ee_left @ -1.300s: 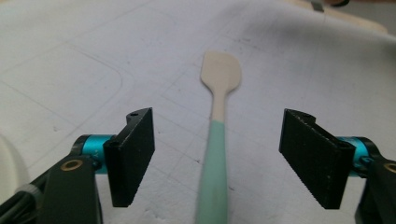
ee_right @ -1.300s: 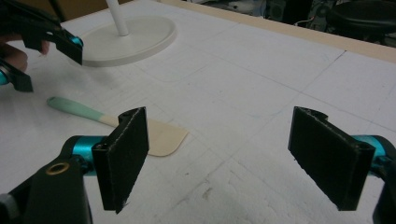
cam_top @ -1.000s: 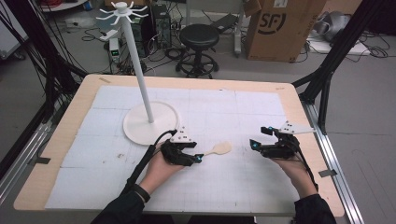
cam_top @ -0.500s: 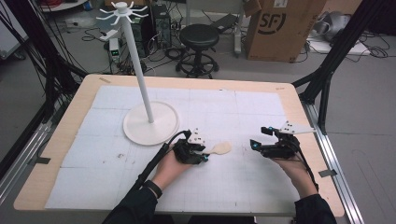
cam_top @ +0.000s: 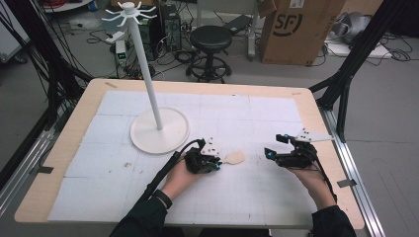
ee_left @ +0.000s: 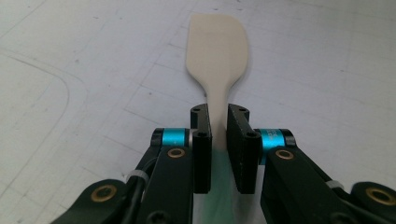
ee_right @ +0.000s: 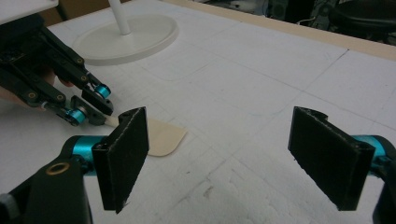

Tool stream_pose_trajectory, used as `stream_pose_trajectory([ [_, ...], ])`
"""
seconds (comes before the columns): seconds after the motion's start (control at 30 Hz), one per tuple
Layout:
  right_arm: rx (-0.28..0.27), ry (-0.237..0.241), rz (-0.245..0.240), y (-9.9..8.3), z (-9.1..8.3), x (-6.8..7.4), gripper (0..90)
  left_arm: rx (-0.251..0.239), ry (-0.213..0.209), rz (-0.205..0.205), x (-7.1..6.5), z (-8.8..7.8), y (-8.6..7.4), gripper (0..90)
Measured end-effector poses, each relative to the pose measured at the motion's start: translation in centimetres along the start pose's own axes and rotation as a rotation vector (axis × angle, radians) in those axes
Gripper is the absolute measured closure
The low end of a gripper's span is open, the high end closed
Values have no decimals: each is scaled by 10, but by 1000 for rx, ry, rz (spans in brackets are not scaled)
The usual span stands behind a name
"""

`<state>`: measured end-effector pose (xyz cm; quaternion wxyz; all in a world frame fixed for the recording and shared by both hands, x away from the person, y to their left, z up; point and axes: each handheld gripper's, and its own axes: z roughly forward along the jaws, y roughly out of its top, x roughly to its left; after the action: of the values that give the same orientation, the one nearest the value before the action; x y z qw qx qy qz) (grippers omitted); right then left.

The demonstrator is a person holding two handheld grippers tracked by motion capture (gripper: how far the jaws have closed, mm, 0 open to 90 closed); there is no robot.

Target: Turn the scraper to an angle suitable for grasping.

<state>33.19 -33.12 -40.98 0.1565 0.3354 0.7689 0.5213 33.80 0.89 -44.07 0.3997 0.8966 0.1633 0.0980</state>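
Now the left claw has just closed, pinching the neck of the spatula lying on the desk; such a thin hold may let it swivel when lifted. The right claw is spread wide.

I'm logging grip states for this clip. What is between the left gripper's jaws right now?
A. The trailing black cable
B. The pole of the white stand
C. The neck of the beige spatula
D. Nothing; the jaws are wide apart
C: in the left gripper view, the left gripper has its jaws closed on the narrow neck of the beige spatula, whose blade lies flat on the table beyond them.
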Motion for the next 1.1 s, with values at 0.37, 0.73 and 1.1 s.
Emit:
stream_pose_trajectory([
  [0.37, -1, -7, -5, -1, -2, -1, 195, -36, -161, 121, -3, -37, -11, 805],
  [0.73, 7, -6, -8, -1, -1, 1, 195, -21, -288, 255, -4, -47, -21, 804],
  [1.1, 5, -2, -5, -1, 0, 0, 196, 38, -227, 153, -2, -33, -26, 581],
])
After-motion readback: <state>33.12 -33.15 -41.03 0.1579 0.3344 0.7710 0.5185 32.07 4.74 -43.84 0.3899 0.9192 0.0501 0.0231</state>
